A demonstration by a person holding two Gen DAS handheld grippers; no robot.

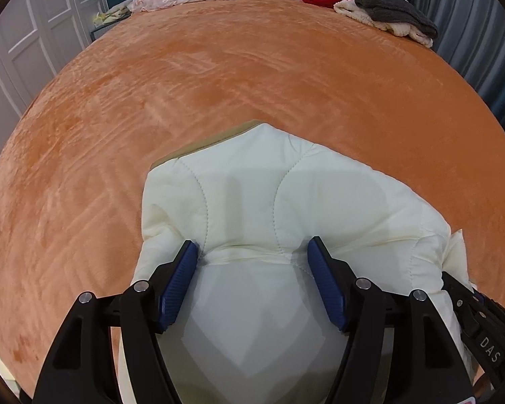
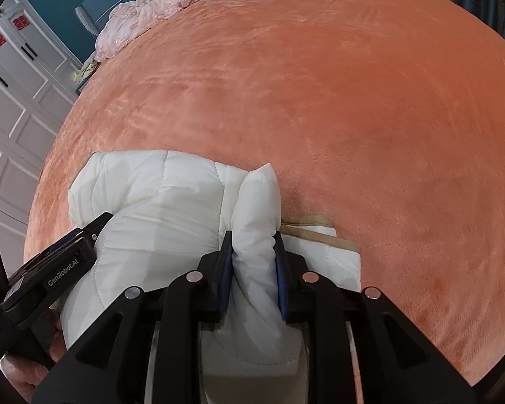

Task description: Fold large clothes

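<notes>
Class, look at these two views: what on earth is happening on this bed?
A person holding a gripper in each hand is folding a cream quilted padded jacket on an orange plush bedspread. The right gripper has its jaws pinched on a bunched fold of the jacket. The left gripper has its jaws wide, pressed against the fabric without pinching it. Other clothes lie piled at the far end.

The white quilted jacket (image 1: 269,195) ran off the bottom edge of both views, its lower part hidden behind the black claw frames. Whether the left claw (image 1: 252,252) pressed the fabric could not be told. A hand (image 2: 33,367) showed only partly, cut by the rim. The far clothes pile (image 1: 383,13) was too small to sort.
</notes>
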